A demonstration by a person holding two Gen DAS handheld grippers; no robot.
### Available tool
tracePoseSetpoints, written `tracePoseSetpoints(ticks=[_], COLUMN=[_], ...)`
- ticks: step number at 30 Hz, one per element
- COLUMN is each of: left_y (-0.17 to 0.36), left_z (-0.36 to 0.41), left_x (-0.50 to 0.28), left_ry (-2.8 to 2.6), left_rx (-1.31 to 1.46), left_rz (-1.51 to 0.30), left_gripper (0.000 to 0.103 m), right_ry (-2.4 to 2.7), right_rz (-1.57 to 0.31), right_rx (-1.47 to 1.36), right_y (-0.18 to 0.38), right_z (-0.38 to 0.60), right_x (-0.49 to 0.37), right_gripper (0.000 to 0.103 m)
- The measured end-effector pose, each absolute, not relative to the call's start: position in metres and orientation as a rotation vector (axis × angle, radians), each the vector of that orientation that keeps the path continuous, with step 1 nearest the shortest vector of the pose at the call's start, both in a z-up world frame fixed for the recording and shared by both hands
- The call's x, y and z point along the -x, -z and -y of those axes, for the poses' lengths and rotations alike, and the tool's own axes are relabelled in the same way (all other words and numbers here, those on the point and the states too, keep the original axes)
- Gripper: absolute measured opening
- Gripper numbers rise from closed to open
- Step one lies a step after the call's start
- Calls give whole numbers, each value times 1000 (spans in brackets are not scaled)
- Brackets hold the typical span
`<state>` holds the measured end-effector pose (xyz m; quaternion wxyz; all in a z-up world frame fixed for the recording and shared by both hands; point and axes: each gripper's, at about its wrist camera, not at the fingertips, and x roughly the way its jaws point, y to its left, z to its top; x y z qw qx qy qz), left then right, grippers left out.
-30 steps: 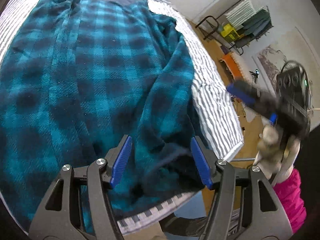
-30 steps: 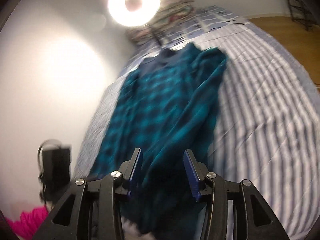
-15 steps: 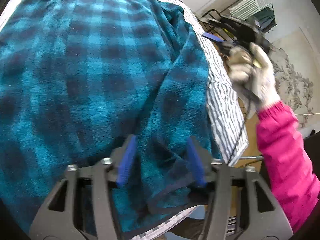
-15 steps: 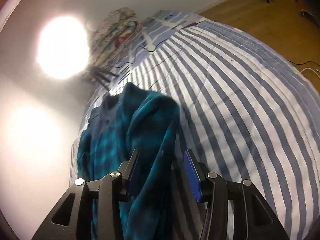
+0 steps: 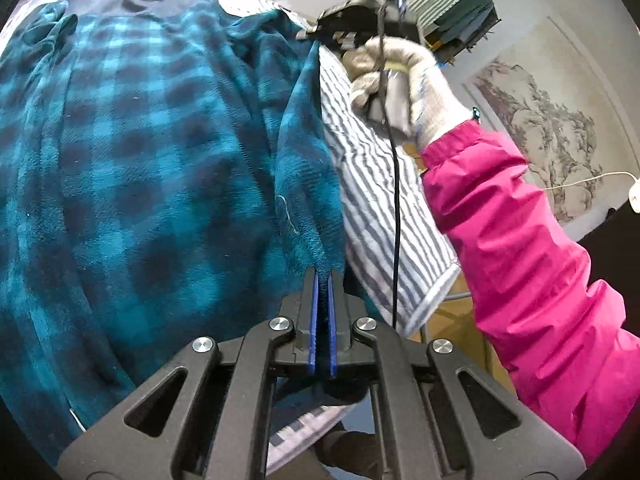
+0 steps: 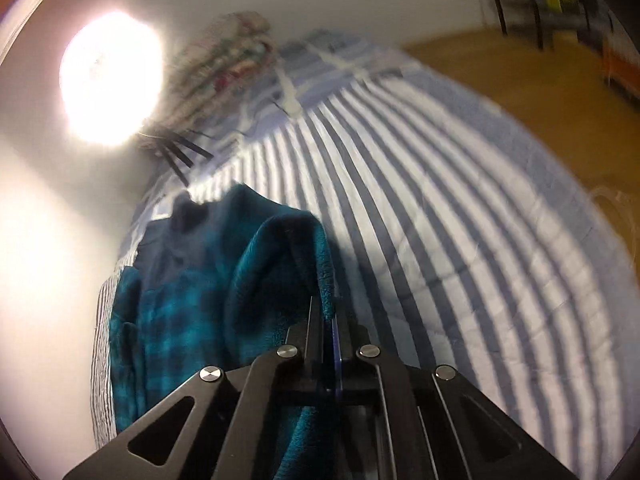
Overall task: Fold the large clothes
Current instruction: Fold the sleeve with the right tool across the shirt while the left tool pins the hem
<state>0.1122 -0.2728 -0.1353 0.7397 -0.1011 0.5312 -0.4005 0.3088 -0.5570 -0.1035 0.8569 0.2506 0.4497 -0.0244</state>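
A large teal and dark blue checked fleece garment [image 5: 132,168] lies spread on a striped bed cover [image 5: 380,184]. My left gripper [image 5: 323,280] is shut on the garment's right edge near the hem. My right gripper [image 5: 316,36], held by a gloved hand, is shut on the same edge farther up, by the shoulder. In the right wrist view the right gripper [image 6: 326,312] pinches a raised fold of the garment [image 6: 276,264] above the bed cover [image 6: 460,240]. The edge runs taut between both grippers.
A bright lamp [image 6: 108,80] and a patterned pillow [image 6: 228,52] sit at the bed's head. A clothes rack [image 5: 452,4] stands beyond the bed on the wooden floor [image 6: 520,80]. The person's pink sleeve [image 5: 540,248] crosses the right side.
Both grippers have closed on the garment's right edge. The right gripper moved up along the edge toward the shoulder, and the edge is now lifted off the bed.
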Motion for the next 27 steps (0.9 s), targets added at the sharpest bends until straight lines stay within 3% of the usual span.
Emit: tracePoseSetpoints(ticks=[5, 10, 19, 24, 27], left_y=[138, 145, 154, 164, 165], left_z=[274, 264, 232, 221, 217], left_x=[-104, -102, -108, -117, -117], left_ry=[890, 876, 803, 775, 757], left_rx=[232, 272, 348, 381, 387], left_rz=[-1182, -1211, -1232, -1273, -1297], left_gripper=[1, 1, 1, 1, 5], right_ry=[25, -25, -130, -130, -153], right_rz=[-902, -928, -1025, -1126, -1127], right_rx=[-284, -78, 106, 95, -11], right_y=[43, 34, 99, 155, 153], right_z=[506, 434, 324, 322, 338], right_x=[-315, -341, -393, -408, -405], right_gripper=[0, 0, 0, 0, 4])
